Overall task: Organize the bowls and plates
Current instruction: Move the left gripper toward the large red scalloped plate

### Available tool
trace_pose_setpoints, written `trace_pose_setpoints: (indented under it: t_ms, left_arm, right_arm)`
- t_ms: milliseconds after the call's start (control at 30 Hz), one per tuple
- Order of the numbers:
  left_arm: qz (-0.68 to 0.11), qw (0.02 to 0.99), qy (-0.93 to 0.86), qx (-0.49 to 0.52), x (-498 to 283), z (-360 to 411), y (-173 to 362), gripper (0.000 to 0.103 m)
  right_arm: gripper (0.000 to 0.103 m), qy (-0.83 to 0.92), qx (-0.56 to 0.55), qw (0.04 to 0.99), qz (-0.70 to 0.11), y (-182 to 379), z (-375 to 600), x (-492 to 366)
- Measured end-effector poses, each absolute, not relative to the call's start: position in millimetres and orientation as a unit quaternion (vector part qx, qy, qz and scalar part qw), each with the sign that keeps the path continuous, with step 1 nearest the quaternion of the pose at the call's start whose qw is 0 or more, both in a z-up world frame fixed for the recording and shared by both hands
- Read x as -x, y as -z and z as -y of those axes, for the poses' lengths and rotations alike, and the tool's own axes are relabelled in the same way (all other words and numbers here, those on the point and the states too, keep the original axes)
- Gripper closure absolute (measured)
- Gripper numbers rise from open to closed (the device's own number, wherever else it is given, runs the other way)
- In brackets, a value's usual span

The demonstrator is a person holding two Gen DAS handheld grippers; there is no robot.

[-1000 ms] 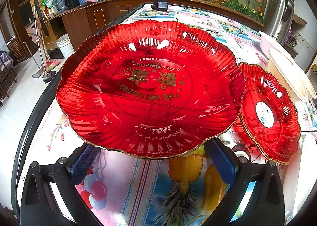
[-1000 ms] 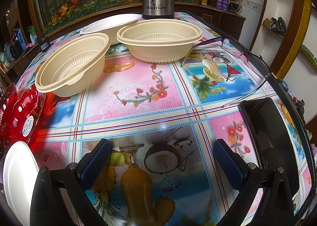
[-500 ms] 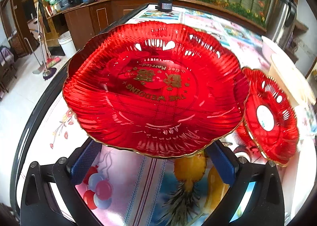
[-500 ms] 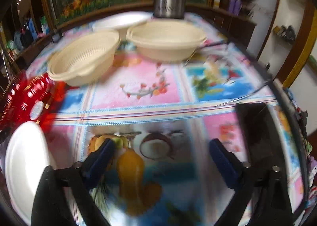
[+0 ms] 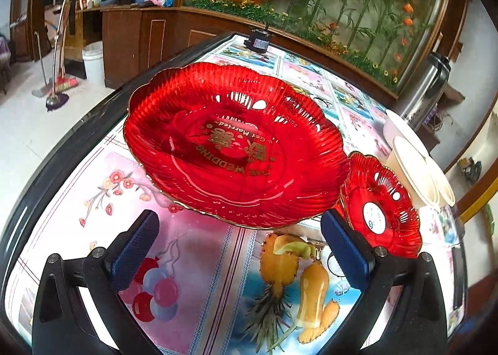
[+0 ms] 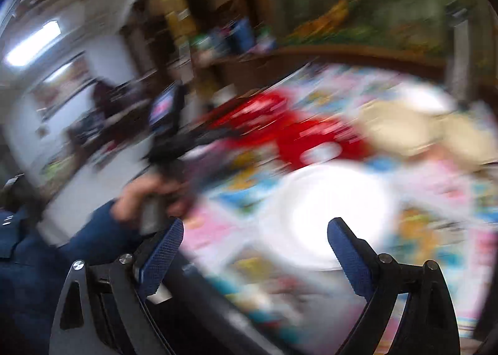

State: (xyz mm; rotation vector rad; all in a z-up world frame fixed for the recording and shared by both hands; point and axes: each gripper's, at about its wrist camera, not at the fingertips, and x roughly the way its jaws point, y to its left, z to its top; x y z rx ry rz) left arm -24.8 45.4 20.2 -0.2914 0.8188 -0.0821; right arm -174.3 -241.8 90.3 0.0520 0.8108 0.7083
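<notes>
The left claw (image 5: 239,238) is wide open and holds nothing. The big red plate (image 5: 233,145) sits on the table (image 5: 193,261) just past it. The right claw (image 6: 254,247) is wide open too, above a blurry white plate (image 6: 330,205).

The table (image 5: 93,187) wore a bright printed cover with flowers, balloons and a pineapple. A steel thermos jug (image 5: 426,90) stood at its far right edge, and a small black device (image 5: 258,40) sat at its far end. Behind ran a dark wooden counter (image 5: 133,34) crowded with bottles. A white bucket (image 5: 93,61) and a broom (image 5: 57,75) stood on the pale floor. The right wrist view was too blurred to make out more.
</notes>
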Motion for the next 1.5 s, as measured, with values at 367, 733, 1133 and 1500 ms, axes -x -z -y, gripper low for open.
trace_pose_setpoints:
  t_ms: [367,733,1133,1500]
  left_arm:
    - [-0.391,0.907,0.070,0.142,22,-38,-24,0.000]
    - [-0.374,0.912,0.070,0.154,26,-42,-27,0.000]
    - [-0.350,0.920,0.092,0.148,35,-37,-35,0.000]
    - [-0.325,0.930,0.087,0.149,52,-43,-44,0.000]
  right_arm:
    - [0.011,-0.208,-0.062,0.888,-0.406,-70,273,123]
    - [0.015,-0.368,-0.090,0.791,-0.480,-44,227,125]
    - [0.019,-0.280,-0.017,0.865,-0.417,-44,223,134]
    - [0.028,-0.214,0.021,0.897,-0.387,-72,202,77]
